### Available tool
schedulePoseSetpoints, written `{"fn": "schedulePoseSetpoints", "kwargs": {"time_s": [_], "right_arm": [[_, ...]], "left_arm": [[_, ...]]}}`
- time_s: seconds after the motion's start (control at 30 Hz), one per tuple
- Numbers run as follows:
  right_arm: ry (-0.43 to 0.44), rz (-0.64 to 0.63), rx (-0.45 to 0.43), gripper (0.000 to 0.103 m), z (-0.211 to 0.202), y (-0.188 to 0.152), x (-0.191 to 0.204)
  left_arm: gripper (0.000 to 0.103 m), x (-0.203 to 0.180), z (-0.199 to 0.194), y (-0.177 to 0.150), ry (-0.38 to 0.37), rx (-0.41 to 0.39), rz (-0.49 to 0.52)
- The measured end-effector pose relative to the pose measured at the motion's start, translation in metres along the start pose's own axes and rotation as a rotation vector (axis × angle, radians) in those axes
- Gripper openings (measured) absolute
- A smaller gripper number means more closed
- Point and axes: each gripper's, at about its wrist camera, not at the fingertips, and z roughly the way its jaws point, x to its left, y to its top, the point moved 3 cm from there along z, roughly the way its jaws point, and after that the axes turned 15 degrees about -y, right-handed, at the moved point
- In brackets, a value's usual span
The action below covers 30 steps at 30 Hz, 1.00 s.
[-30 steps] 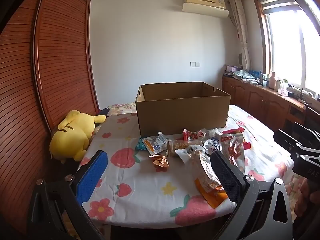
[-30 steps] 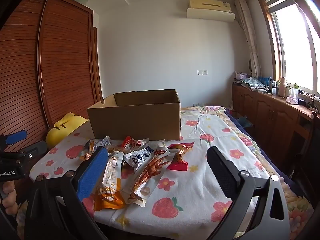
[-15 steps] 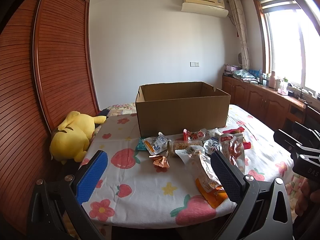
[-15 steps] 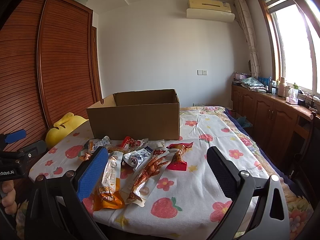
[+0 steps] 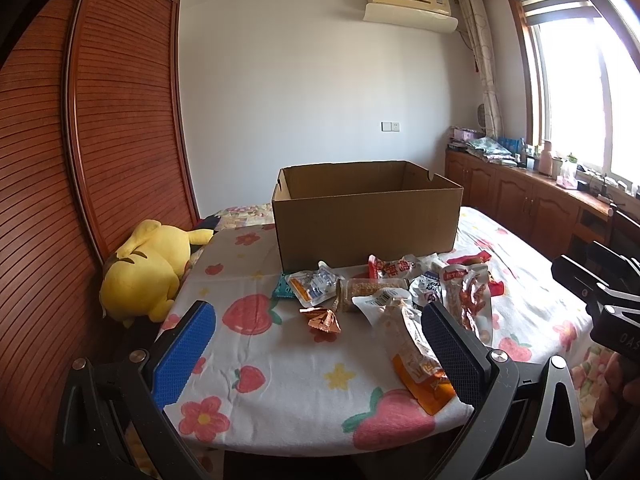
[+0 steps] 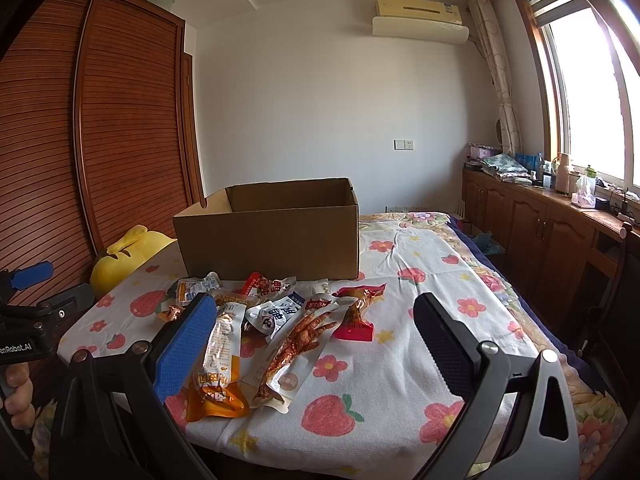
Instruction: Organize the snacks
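Note:
An open brown cardboard box (image 5: 366,220) (image 6: 272,236) stands on a table under a strawberry-print cloth (image 5: 280,364) (image 6: 400,360). Several snack packets lie in front of it: an orange-ended packet (image 5: 416,356) (image 6: 218,364), a chicken-feet pouch (image 6: 296,344), a red packet (image 6: 356,312), a small copper wrapper (image 5: 322,319). My left gripper (image 5: 316,344) hovers open at the table's near edge, nothing between its fingers. My right gripper (image 6: 312,336) is open too, just short of the packets, empty.
A yellow plush toy (image 5: 148,268) lies at the table's left against a slatted wooden wardrobe (image 5: 100,140). Wooden cabinets (image 6: 540,232) with clutter run under the window on the right. Each view catches the other gripper, held by a hand (image 6: 18,396), at its edge.
Both grippers have shifted only slightly; the right view has edged a little nearer the packets. Nothing was picked up or moved.

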Motion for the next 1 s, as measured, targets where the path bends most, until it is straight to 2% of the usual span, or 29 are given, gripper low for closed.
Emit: {"fn": "schedulePoseSetpoints", "kwargs": {"time_s": [1.0], "right_arm": [[-0.004, 0.0, 0.003, 0.1, 0.0005, -0.0026, -0.0006]], "left_arm": [[0.103, 0.0005, -0.0008, -0.001, -0.002, 0.011, 0.001]]}}
